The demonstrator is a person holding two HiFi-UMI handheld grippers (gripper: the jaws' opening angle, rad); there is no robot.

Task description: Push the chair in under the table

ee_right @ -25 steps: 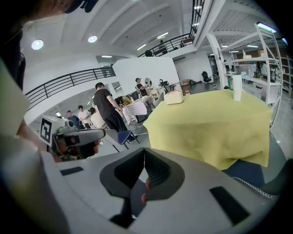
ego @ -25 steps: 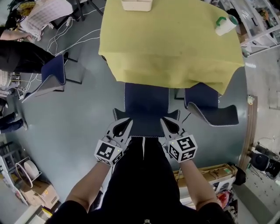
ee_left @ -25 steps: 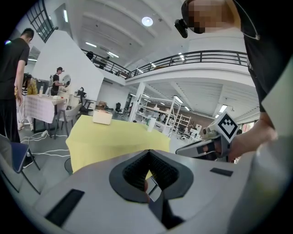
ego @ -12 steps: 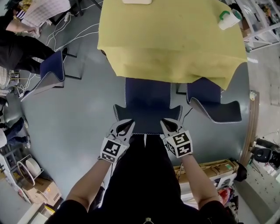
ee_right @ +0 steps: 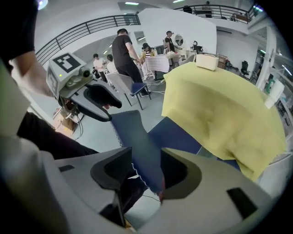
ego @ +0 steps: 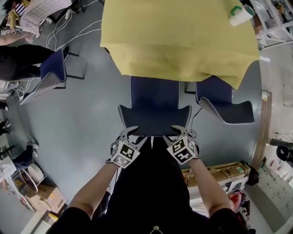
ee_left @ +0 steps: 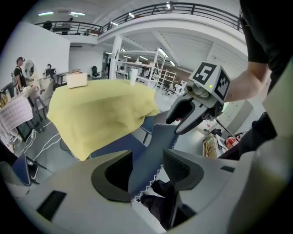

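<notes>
A dark blue chair stands with its seat (ego: 153,93) partly under the yellow-clothed table (ego: 178,41) and its backrest (ego: 154,119) towards me. My left gripper (ego: 132,134) is at the backrest's left top edge. My right gripper (ego: 176,131) is at the right top edge. Both sets of jaws have just been opening. In the left gripper view the backrest (ee_left: 153,151) runs between the open jaws of my left gripper (ee_left: 147,167). The right gripper view shows the same for my right gripper (ee_right: 146,169), with the backrest (ee_right: 137,137) between its jaws. Neither gripper's pads clamp it.
A second blue chair (ego: 224,107) stands right of the first, half under the table. A third chair (ego: 50,75) is at the left, near a seated person (ego: 23,59) and floor cables (ego: 78,32). A white jug (ego: 240,13) sits on the table. Cardboard boxes (ego: 219,176) lie at the right.
Both grippers have come down and forward onto the backrest's top edge. Their jaws were shut before and now stand open around the edge.
</notes>
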